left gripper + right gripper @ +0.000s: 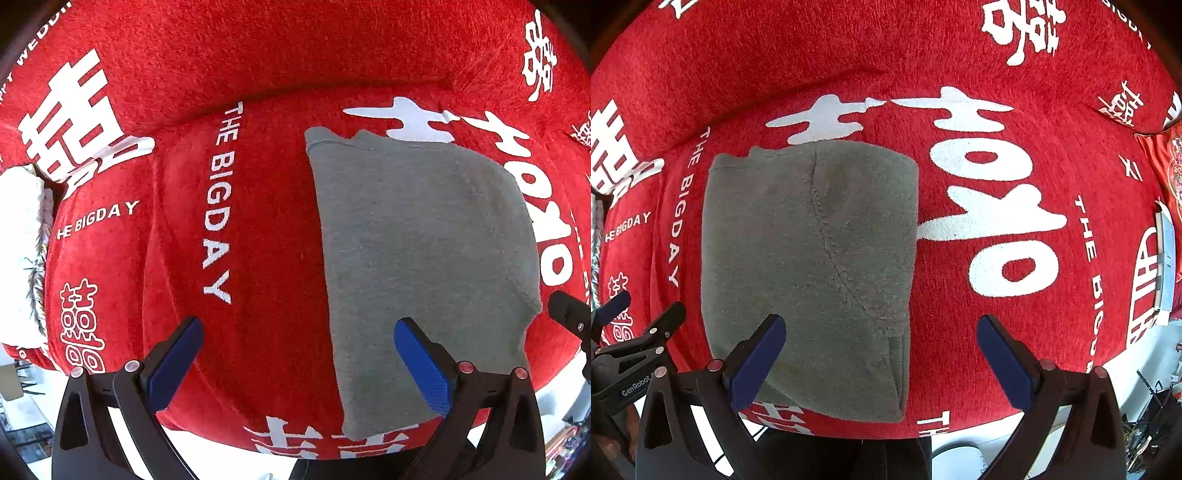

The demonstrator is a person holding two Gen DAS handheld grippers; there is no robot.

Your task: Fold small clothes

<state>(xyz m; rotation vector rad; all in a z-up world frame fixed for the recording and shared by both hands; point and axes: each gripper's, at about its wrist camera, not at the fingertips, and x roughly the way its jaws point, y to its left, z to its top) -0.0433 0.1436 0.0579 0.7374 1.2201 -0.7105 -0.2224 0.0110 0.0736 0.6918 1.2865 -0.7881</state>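
Both grippers stand with jaws wide apart and nothing between them. Left gripper point(299, 354) hangs above the red sofa cover point(266, 236), with the grey garment point(424, 258) ahead and to its right; its right-hand finger point(421, 365) overlaps the garment's near left edge in view, but contact cannot be confirmed. Right gripper point(881, 354) hangs over the garment's near right corner, the cloth lying ahead and to its left, its left-hand finger point(757, 365) over the near edge.

Garment condition: already folded into a compact rectangle, lying flat on the seat, a curved seam point(831, 251) running across its top face. Far edge shows slightly uneven layers.

Assessment: the fold appears largely complete; one further halving or a tidy-up is the likely step. Recommended practice: bring each gripper down to a near corner, take all layers in one bite, lift together at equal height, carry the near edge over to the far edge, and release only once the edges align. Risk: the plush cover may drag the lower layers
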